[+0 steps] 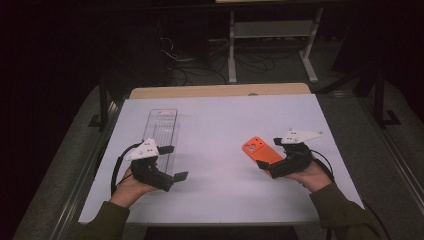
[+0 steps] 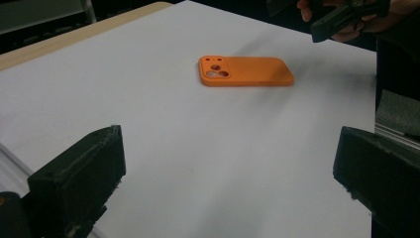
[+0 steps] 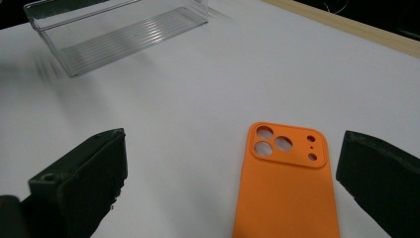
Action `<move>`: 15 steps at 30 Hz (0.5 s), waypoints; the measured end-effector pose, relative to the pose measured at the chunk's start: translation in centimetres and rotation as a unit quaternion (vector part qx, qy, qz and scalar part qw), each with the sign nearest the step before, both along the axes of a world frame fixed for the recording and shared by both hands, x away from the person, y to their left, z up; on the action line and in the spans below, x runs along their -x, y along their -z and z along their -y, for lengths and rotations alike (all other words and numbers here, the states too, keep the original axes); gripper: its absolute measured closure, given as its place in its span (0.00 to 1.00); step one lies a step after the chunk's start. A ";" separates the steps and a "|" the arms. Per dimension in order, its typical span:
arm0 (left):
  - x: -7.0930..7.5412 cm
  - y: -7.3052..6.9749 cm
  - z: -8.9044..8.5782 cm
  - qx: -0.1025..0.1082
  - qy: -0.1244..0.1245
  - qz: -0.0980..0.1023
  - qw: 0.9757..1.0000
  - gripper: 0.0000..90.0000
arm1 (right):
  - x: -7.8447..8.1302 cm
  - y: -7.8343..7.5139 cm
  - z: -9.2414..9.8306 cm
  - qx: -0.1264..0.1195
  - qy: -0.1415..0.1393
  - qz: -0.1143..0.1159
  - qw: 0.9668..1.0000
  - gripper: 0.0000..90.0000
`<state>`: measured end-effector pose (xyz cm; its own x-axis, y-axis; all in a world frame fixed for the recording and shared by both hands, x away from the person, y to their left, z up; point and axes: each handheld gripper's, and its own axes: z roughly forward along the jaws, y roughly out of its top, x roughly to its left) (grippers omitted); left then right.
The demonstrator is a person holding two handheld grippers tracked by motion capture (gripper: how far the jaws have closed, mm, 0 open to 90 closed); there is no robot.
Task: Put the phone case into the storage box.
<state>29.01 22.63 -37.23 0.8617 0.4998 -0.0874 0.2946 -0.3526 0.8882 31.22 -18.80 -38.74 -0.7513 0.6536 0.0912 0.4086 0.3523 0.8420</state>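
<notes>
Nothing gripped yet. Orange phone case [image 1: 261, 151] flat on white table [image 1: 225, 190], at 12 o'clock from right gripper [image 1: 272, 156], jaws spread, empty. Left gripper [image 1: 172, 162] likewise agape, clear tray [image 1: 161, 131] at its 12 o'clock. Pickup and placing probably still ahead.

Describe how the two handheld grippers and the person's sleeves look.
Both the left gripper and the right gripper are black, each topped by a pale three-cornered plate with dark dots. Their fingers are blocky and black. A black cable loops from the left one. The sleeves are olive green.
</notes>
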 end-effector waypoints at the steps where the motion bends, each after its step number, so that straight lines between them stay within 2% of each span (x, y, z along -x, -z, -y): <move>1: 0.0 -0.1 0.3 0.005 0.000 0.000 1.000 0.00 | -0.1 -0.1 0.0 0.001 0.000 0.001 1.000 0.00; 4: -0.1 -0.2 1.1 0.010 0.009 -0.001 1.000 0.00 | -0.3 -0.3 0.0 0.002 0.001 0.001 1.000 0.00; 9: -0.2 0.1 2.5 0.004 0.023 -0.016 1.000 0.00 | -0.9 -0.5 0.1 0.000 0.005 0.005 1.000 0.00; 15: -0.2 0.2 3.6 0.002 0.032 -0.016 0.999 0.00 | -1.4 -0.7 0.2 0.000 0.009 0.005 1.000 0.00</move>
